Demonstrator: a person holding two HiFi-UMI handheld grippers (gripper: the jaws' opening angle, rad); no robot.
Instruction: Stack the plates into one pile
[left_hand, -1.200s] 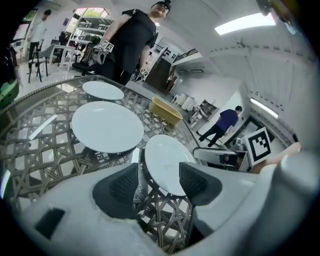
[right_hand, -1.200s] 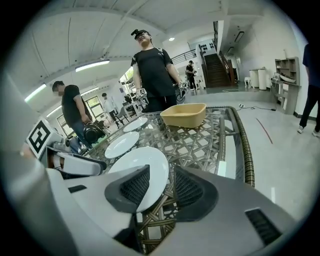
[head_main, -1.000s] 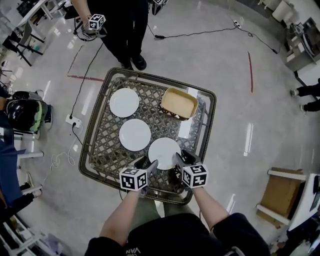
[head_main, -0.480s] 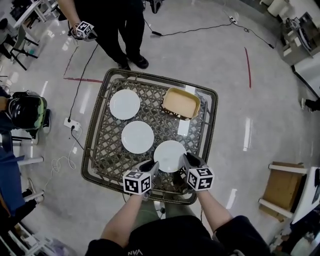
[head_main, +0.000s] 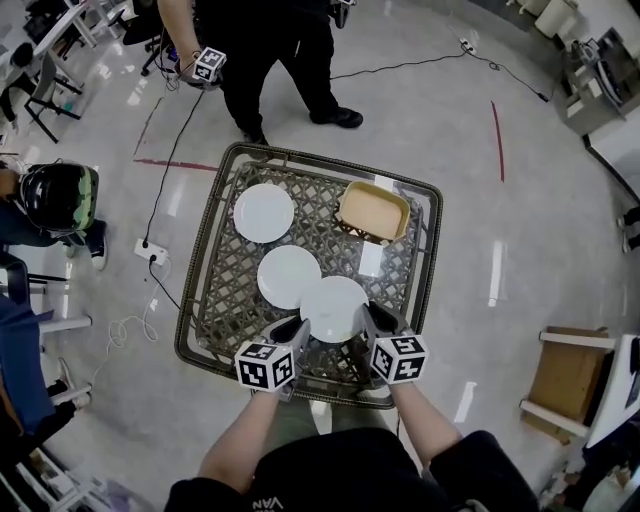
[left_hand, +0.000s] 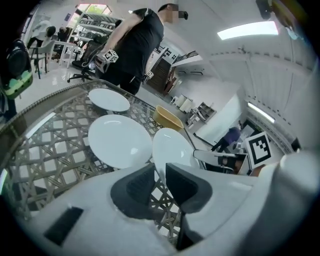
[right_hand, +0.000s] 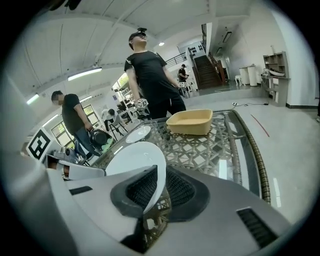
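Both the left claw (head_main: 297, 329) and the right claw (head_main: 366, 319) have just been closing and pinch opposite edges of the nearest plate (head_main: 334, 306), seemingly raised off the wicker counter (head_main: 215, 290).

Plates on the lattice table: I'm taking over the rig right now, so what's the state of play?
Left tongs: have just been closing, now on the near plate's left rim.
Right tongs: have just been closing, now on its right rim.
Near plate's edge overlaps the middle plate in the head view. The far plate lies alone on the table.
Done: near plate gripped; no pile yet.
Left: likely set it on the middle plate, then bring all three into one pile.
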